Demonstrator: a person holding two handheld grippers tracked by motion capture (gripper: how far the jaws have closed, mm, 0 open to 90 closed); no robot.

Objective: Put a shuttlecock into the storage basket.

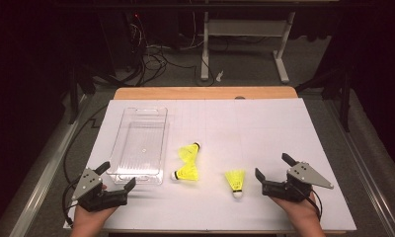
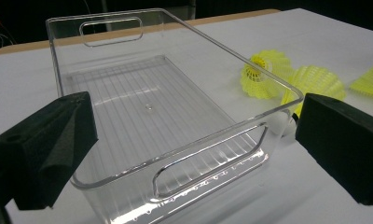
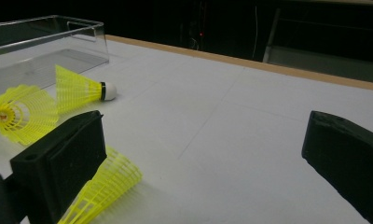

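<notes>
both jaws stand wide with nothing between them: the left gripper sits just before the near end of the clear tray, and the right gripper rests beside the lone yellow shuttlecock. two more shuttlecocks lie touching each other on the white table, just right of the tray.

Right of the clear bin, two shuttlecocks lie touching, blocking that flank; a third shuttlecock lies farther right, with bare surface behind it.
</notes>
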